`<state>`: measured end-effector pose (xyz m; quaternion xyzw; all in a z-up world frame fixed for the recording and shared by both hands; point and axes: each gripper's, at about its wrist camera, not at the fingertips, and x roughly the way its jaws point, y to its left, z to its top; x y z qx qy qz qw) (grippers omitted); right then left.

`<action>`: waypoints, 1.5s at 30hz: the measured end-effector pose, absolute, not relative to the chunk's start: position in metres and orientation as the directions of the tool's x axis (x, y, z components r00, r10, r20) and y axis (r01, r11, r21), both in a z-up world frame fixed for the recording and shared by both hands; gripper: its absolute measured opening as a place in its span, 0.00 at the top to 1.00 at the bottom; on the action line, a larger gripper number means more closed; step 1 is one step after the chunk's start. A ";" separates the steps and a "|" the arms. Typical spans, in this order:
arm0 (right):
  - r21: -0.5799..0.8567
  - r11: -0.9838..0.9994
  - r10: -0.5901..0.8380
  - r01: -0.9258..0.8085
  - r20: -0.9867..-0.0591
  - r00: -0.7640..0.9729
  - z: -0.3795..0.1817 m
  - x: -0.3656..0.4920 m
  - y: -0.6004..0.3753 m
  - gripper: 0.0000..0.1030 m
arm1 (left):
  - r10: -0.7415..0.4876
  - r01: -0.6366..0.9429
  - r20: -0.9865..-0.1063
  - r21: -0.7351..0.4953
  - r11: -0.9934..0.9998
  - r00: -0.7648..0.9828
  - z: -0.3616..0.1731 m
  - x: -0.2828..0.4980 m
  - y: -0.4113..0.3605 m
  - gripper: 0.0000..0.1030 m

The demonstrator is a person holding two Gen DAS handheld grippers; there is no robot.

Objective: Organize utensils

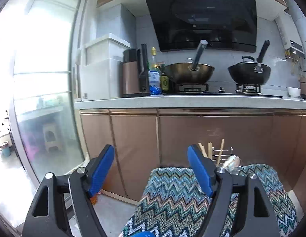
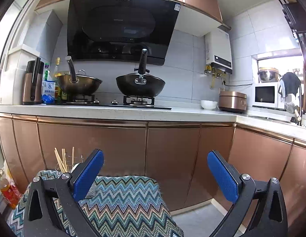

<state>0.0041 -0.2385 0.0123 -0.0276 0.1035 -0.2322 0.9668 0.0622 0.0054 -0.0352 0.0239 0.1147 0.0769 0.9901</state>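
Left wrist view: the utensil rack (image 1: 222, 154) with chopsticks (image 1: 220, 152) stands just beyond the left hand-held gripper (image 1: 151, 154), right of its wide-open, empty jaws; the right hand-held gripper (image 2: 155, 162) likewise gapes empty.

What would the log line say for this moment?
left gripper: open, empty | right gripper: open, empty | chopsticks: upright in wire holder | holder on zigzag cloth

We see a low surface covered in a zigzag-knit cloth (image 1: 172, 203), standing in front of the copper cabinet fronts. At its far edge sits a wire utensil rack (image 1: 222, 152) with wooden chopsticks (image 1: 220, 152) upright in it and a shiny metal utensil (image 1: 232, 163) leaning beside them. Rest of the cloth is bare.
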 end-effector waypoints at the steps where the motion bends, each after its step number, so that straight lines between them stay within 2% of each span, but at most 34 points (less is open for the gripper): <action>1: -0.104 0.891 -0.455 0.443 -0.188 0.871 0.012 0.004 -0.238 0.00 | 0.153 -0.142 -0.225 0.063 0.988 0.962 -0.035 0.062 0.005 0.27; 24: -0.123 0.898 -0.440 0.423 -0.217 0.871 0.006 0.006 -0.231 0.00 | 0.134 -0.130 -0.186 0.032 0.991 0.973 -0.024 0.049 0.013 0.27; 45: -0.147 0.892 -0.450 0.427 -0.226 0.864 0.003 0.006 -0.224 0.00 | 0.162 -0.160 -0.221 0.025 0.987 0.962 -0.033 0.057 0.024 0.27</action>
